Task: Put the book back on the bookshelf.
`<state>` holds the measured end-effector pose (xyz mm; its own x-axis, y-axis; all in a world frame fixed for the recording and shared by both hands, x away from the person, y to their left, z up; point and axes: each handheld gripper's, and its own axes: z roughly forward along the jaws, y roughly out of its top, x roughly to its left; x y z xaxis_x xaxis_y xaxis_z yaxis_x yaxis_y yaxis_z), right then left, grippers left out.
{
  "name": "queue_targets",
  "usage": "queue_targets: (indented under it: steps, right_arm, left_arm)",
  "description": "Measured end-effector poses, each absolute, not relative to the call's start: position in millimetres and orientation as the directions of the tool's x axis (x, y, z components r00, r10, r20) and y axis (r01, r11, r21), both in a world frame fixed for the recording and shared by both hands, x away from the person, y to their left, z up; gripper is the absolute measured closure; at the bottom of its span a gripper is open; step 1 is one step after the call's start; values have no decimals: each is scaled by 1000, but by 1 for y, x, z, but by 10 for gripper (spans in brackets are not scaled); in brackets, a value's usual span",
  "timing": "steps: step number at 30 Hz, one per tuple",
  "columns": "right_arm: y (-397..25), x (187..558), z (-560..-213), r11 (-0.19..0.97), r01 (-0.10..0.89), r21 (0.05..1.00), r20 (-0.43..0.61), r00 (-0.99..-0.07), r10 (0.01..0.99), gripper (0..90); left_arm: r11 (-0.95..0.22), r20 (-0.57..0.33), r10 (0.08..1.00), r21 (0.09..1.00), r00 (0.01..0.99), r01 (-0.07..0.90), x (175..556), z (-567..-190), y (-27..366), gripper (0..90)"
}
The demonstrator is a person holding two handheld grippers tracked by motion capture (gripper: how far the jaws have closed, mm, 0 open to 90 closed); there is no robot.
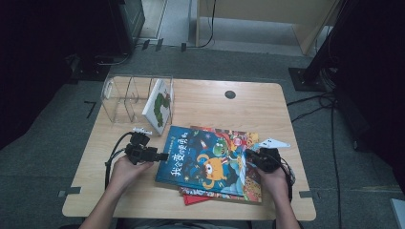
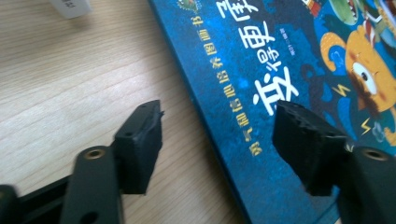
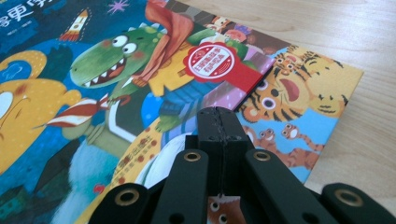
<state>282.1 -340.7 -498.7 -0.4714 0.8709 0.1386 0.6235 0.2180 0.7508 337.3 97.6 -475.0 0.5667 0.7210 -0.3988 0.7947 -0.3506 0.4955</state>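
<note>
Light wooden table (image 1: 267, 102) on grey carpet floor (image 1: 43, 157); dim, dark surroundings

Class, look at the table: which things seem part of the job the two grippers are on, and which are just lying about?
Likely part of the job:
- left gripper, jaws open at the blue book's edge
- blue book, top of the stack
- tiger book beneath it
- right gripper, jaws closed over the stack
- clear rack holding a white book

Just lying about:
- floor cables

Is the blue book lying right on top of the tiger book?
Touching. The right gripper view shows the blue book lying flat on the tiger book, its edge resting on the tiger cover with no gap; the high view shows the same stack.
</note>
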Motion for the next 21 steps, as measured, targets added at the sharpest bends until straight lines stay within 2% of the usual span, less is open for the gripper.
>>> queue_targets:
  steps: [1, 5, 10, 21]
  right_arm:
    - [-340, 280, -499, 224, 623, 749, 134, -474, 870, 900]
    - [-340, 276, -500, 226, 626, 746, 133, -473, 871, 900]
    - [-339, 270, -500, 229, 628, 744, 133, -475, 870, 900]
    - [-339, 259, -500, 236, 627, 742, 128, -478, 869, 900]
  left_arm:
    - [-356, -399, 717, 497, 572, 792, 338, -475, 97, 254]
    - [-354, -369, 728, 519, 578, 778, 339, -475, 93, 230]
    - [-339, -419, 714, 494, 561, 800, 346, -481, 93, 312]
    - [-335, -471, 696, 455, 542, 825, 354, -491, 88, 358]
